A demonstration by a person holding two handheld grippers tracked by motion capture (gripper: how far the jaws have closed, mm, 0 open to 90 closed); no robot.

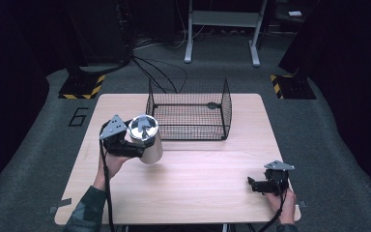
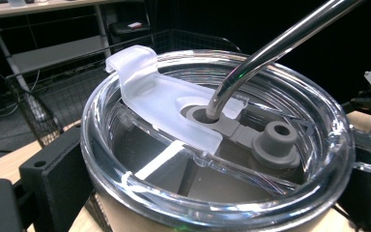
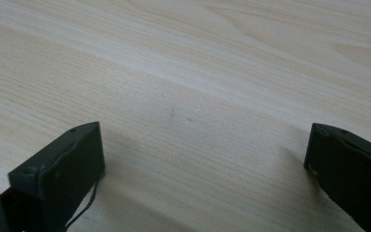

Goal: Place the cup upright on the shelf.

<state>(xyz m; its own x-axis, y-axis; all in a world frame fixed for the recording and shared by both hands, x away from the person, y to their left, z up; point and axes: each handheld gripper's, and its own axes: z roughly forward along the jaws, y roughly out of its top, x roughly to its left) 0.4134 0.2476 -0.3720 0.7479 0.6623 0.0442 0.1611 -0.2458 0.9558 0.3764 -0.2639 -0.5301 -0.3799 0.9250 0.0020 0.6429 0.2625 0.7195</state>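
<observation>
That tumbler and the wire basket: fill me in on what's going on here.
A person holds a two-jaw gripper in each hand at a wooden table. The left gripper is clamped on a steel tumbler with a clear lid and a metal straw, beside the black wire basket. The right gripper sits open near the table's right edge, holding nothing.

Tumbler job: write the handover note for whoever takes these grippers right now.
Left gripper: shut on the tumbler, held tilted above the table, just left of the wire basket. Clear lid on, metal straw through it.
Right gripper: jaws open, holding nothing, low at the table's near right.
Done: tumbler grasped and lifted.
Left: probably set it in the basket.
</observation>
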